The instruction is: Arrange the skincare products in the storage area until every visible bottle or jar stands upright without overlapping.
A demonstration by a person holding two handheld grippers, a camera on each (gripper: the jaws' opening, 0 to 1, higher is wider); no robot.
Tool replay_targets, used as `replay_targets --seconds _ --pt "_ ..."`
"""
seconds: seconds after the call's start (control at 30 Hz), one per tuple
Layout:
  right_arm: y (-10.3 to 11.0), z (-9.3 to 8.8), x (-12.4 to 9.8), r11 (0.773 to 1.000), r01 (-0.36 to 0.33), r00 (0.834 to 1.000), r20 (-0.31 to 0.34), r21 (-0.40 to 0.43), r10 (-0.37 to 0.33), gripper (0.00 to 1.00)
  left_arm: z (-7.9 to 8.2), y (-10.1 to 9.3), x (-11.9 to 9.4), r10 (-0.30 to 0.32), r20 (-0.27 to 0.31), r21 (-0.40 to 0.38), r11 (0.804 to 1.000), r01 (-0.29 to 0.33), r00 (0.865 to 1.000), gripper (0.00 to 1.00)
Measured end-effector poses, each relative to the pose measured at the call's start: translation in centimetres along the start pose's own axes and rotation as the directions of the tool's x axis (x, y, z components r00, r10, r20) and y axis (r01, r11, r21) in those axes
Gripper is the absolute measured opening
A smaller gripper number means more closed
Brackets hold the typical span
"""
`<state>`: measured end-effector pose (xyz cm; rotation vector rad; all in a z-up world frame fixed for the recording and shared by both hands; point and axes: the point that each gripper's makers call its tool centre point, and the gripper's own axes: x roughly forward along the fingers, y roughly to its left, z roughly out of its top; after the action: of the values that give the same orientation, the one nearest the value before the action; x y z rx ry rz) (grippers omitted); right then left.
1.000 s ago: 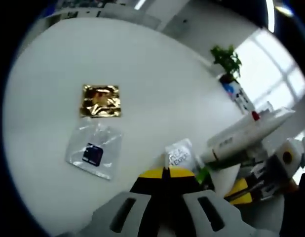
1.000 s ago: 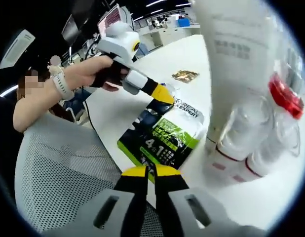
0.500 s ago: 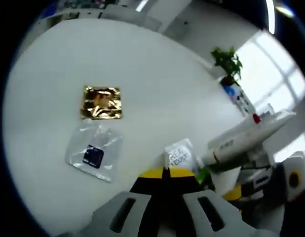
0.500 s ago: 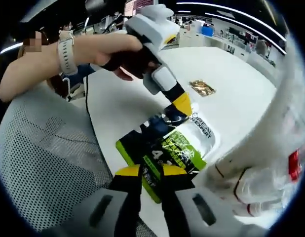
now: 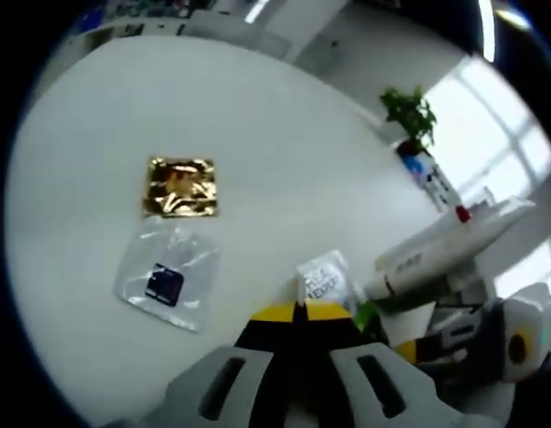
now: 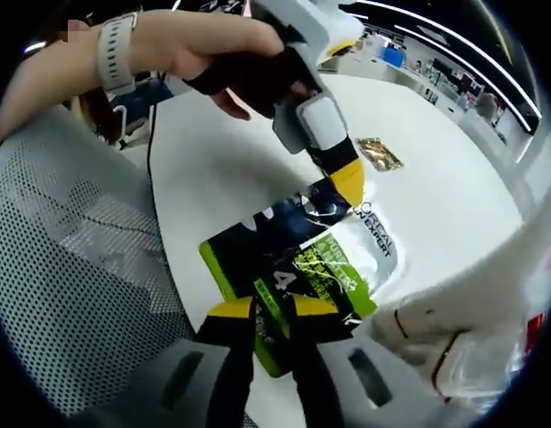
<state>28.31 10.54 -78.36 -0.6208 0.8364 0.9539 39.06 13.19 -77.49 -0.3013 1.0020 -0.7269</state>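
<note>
While the left hand-held gripper [image 6: 347, 183] pinches the top edge of a green, black and white printed sachet [image 6: 304, 267] that lies flat on the white round surface [image 5: 284, 169], its yellow-tipped jaws are shut on that sachet — in the left gripper view the jaws meet with no gap just below the sachet's white corner. A person's hand [image 6: 231, 67], with a pale watch band at the wrist, holds that gripper in the right gripper view. The right hand-held gripper [image 6: 274, 312] rests at the sachet's lower edge with its jaws nearly together; I cannot tell whether they grip it. Beside the sachet, a white tube with a red cap [image 5: 449, 241] leans at a slant, not upright, with clear bottles blurred behind it. Farther out on the surface lie a gold foil sachet [image 5: 179, 186] and — nearer the jaws — a clear plastic sachet with a dark blue label [image 5: 167, 279], well apart from the tube.
</note>
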Motion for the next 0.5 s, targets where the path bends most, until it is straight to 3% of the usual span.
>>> replay_targets --seconds 0.17,0.33,0.5 --pt "-0.06 -0.15 -0.06 0.999 0.008 1.0 -0.006 -0.035 -0.008 0.16 -0.01 -0.45 0.04 -0.002 0.002 0.033 0.999 0.002 1.0 0.0" --pt "-0.08 -0.24 0.0 1.0 -0.002 1.0 -0.007 -0.016 0.001 0.15 -0.34 -0.66 -0.08 0.018 -0.008 0.055 0.998 -0.017 1.0 0.0" --pt "-0.06 -0.27 0.03 1.0 -0.009 1.0 -0.008 -0.01 0.009 0.15 -0.32 -0.69 -0.25 0.046 -0.015 0.137 0.99 -0.043 0.999 0.0"
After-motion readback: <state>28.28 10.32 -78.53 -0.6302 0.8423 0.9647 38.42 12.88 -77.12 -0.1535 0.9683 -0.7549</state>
